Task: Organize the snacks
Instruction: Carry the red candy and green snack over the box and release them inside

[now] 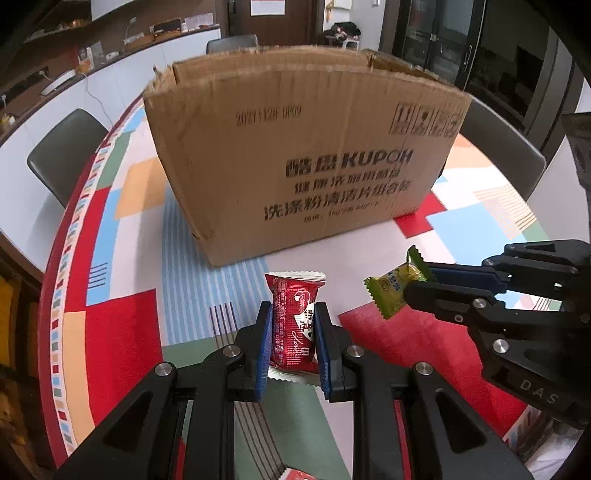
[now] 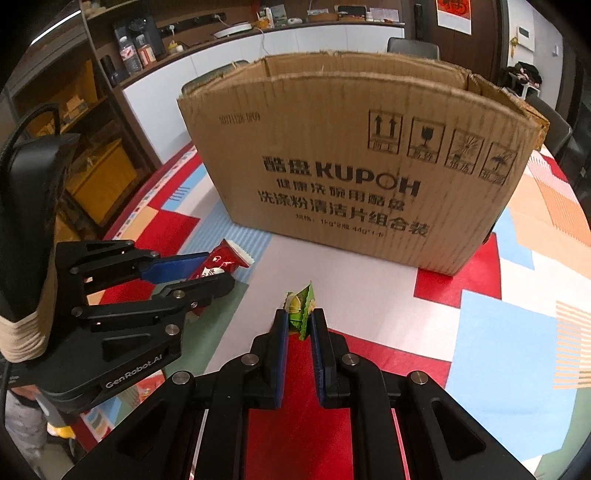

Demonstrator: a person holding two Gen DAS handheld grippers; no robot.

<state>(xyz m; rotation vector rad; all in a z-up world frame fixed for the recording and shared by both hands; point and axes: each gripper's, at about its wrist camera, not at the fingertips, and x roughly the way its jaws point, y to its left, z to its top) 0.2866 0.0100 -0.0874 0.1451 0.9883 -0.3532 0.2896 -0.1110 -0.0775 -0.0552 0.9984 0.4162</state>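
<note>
Snacks (image 1: 293,325) above patchwork tablecloth (image 1: 125,332)

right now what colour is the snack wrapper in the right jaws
Green and yellow snack wrapper, shut in the right gripper; it shows best in the left wrist view.

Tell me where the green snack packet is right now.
The green snack packet is pinched in the right gripper, in front of the cardboard box, right of the red snack packet.

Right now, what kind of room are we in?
Probably a home dining area beside a kitchen. A round table with a colourful cloth has chairs around it, and a counter behind holds bottles and small kitchen items. A cardboard box stands on the table.
</note>
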